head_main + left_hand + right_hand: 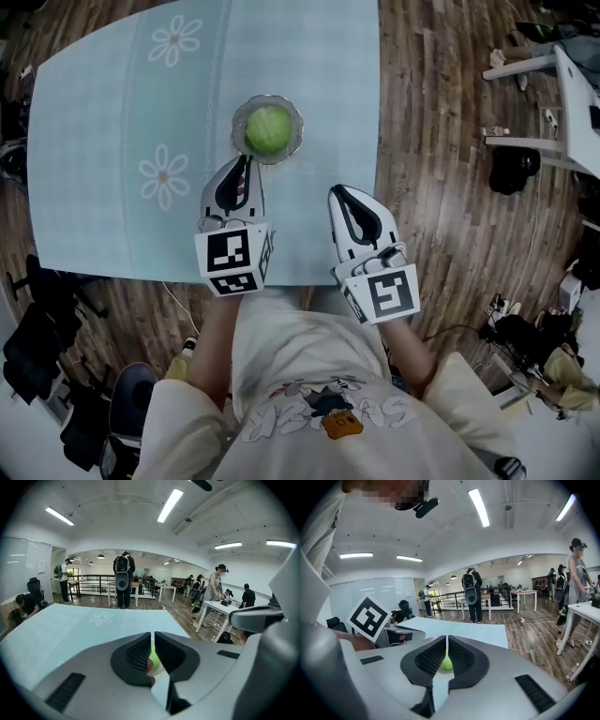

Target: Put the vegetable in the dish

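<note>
A round green vegetable (pixel 268 129) lies in a small glass dish (pixel 238 142) near the front middle of the pale blue flowered table (pixel 103 122). My left gripper (pixel 246 161) sits just in front of the dish, tips almost at its rim, jaws shut with nothing between them. In the left gripper view the vegetable (pixel 151 660) shows as a green sliver through the narrow slit of that gripper (pixel 153 637). My right gripper (pixel 339 192) hovers over the table's front right edge, also shut and empty. In the right gripper view, the vegetable (pixel 446 663) shows beyond the right gripper (pixel 446 641).
Wood floor surrounds the table. A white desk (pixel 572 103) and a black bag (pixel 514 171) stand to the right, and dark chairs (pixel 37 347) at the lower left. Several people stand in the room, one with a backpack (pixel 123 578) beyond the table's far end.
</note>
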`<action>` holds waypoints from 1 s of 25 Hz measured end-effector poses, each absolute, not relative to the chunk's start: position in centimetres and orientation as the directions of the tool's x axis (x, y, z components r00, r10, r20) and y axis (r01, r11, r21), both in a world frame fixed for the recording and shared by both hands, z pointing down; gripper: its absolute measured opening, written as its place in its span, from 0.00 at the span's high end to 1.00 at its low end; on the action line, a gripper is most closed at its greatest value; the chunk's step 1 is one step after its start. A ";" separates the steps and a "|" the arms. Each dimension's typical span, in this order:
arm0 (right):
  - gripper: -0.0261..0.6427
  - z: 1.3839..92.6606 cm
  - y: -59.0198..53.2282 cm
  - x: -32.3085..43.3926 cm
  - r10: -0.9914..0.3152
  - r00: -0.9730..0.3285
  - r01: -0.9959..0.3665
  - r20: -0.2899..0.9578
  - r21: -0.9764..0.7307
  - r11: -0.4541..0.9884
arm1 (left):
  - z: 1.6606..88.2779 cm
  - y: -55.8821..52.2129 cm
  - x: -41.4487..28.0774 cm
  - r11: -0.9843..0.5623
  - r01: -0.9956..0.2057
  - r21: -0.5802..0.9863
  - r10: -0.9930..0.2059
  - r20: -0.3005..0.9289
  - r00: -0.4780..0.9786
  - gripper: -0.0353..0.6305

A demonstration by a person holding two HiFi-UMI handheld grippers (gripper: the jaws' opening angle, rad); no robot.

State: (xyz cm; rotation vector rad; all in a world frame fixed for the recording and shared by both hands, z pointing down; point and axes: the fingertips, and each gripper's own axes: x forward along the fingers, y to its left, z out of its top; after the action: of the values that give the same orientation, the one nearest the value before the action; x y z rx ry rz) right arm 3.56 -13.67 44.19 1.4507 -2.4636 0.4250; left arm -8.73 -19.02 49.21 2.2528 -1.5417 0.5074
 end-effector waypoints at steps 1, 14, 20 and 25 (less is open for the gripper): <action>0.91 43.7 -13.5 3.7 -0.809 -0.473 -0.879 0.350 -0.121 0.461 | 48.7 -18.6 -8.6 -0.339 -0.936 0.097 -0.807 0.482 0.342 0.90; 0.91 37.1 -10.5 4.6 -0.807 -0.529 -0.846 0.261 -0.093 0.525 | 40.2 -14.0 -6.2 -0.360 -0.928 0.094 -0.842 0.396 0.367 0.94; 0.91 34.4 -8.1 6.3 -0.820 -0.531 -0.847 0.212 -0.093 0.524 | 36.9 -10.4 -4.4 -0.339 -0.934 0.114 -0.859 0.368 0.357 0.94; 0.91 32.2 -6.0 8.0 -0.850 -0.501 -0.865 0.162 -0.105 0.490 | 34.4 -7.4 -3.5 -0.315 -0.942 0.116 -0.886 0.320 0.336 0.94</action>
State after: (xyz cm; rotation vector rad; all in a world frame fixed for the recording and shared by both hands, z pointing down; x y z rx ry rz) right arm 8.02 -5.98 32.20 1.5201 -2.6344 0.2637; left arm -3.46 -7.45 34.38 2.3230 -1.6392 0.2846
